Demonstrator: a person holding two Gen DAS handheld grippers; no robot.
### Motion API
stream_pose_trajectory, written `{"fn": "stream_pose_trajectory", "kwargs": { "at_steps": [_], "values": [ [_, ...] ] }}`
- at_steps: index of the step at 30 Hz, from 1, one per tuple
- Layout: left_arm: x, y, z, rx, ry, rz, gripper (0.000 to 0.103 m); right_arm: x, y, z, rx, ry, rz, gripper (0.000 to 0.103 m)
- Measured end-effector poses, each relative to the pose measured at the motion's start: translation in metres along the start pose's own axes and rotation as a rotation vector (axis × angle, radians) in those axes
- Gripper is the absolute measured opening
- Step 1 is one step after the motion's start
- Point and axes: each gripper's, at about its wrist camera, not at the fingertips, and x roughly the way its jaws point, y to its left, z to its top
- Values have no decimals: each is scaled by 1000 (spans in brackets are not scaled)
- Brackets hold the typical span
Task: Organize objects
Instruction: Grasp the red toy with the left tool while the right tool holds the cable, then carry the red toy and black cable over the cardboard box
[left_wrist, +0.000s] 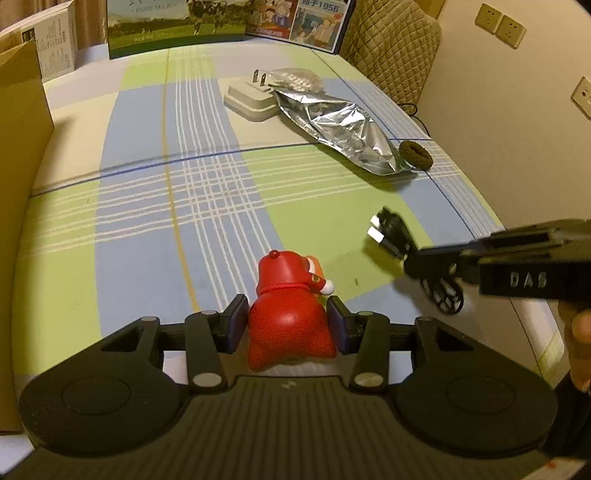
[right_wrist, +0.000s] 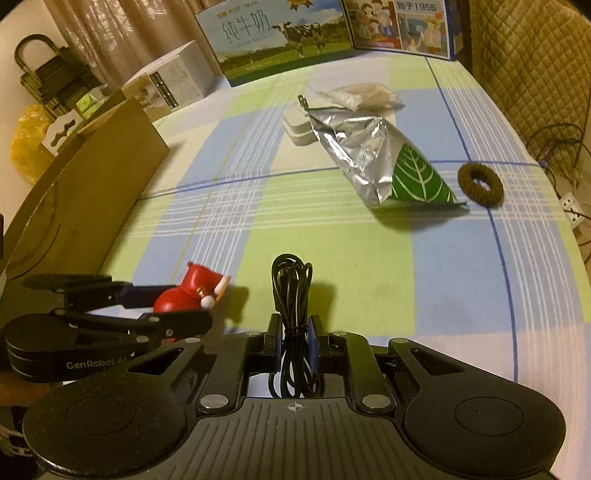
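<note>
My left gripper (left_wrist: 287, 319) is shut on a red toy figure (left_wrist: 290, 314), held just above the checked tablecloth; it also shows at the left of the right wrist view (right_wrist: 186, 295). My right gripper (right_wrist: 293, 332) is shut on a coiled black cable (right_wrist: 291, 295), whose plug ends (left_wrist: 388, 236) show in the left wrist view. Farther back lie a silver foil bag with a green leaf (right_wrist: 380, 155), a brown hair tie (right_wrist: 480, 184), a white plug adapter (left_wrist: 251, 98) and a clear packet (left_wrist: 295, 77).
A brown cardboard box (right_wrist: 85, 206) stands at the left table edge. A milk carton box (right_wrist: 277, 37) and a picture box (right_wrist: 402, 26) stand at the back. A quilted chair (right_wrist: 532, 74) and wall sockets (left_wrist: 498, 26) are to the right.
</note>
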Motion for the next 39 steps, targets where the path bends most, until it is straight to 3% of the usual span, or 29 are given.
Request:
{"fn": "stream_pose_trajectory", "kwargs": {
  "at_steps": [13, 17, 23, 31, 39],
  "values": [
    [17, 3, 2, 59, -12, -37, 48, 11, 5, 3, -3, 9, -21, 10],
    [16, 2, 0, 65, -24, -35, 41, 8, 9, 4, -12, -10, -32, 10],
    [11, 2, -2, 35, -32, -32, 41, -3, 13, 6, 0, -58, -20, 10],
    [-19, -5, 2, 16, -80, -10, 41, -33, 24, -7, 82, -119, 17, 10],
    [-71, -14, -12, -30, -136, 9, 41, -83, 58, -33, 88, -199, 18, 10]
  ]
}}
